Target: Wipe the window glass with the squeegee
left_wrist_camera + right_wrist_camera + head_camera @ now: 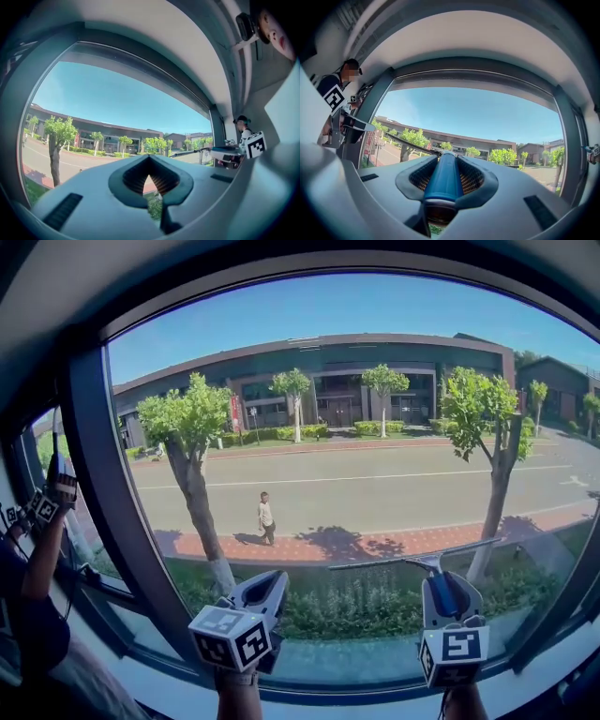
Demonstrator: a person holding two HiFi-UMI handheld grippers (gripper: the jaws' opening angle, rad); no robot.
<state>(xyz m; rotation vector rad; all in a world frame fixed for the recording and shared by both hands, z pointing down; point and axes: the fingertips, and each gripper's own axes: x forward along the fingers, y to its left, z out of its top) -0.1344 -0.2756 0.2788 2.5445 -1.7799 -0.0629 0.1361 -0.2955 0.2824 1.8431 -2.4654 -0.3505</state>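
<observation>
- Nearest us, low in the head view, are our two tools. The right gripper (pixel 450 589) is clamped on the squeegee (pixel 424 561), and the left gripper (pixel 266 584) carries nothing.
- Our window glass (pixel 356 381) fills most of what we see, curved wide inside its dark window frame (pixel 94 474), with street and trees beyond.
- We find the squeegee low on the pane, right of the middle.
- Its long axis is the blade (pixel 394 562), which runs across the pane nearly level and rises a little to our right.
- Its blue handle (pixel 443 177) lies lengthwise between the right gripper's pads and points up and away from us toward the glass.
- We cannot tell whether the rubber edge is touching the pane.
- In the left gripper's own view the jaws meet at the tips around a bare diamond gap.
- To wipe well, we judge the whole blade must sit flat on the glass under even pressure.
- We should tilt the handle slightly off the pane, pull in one steady straight stroke, and overlap each pass.
</observation>
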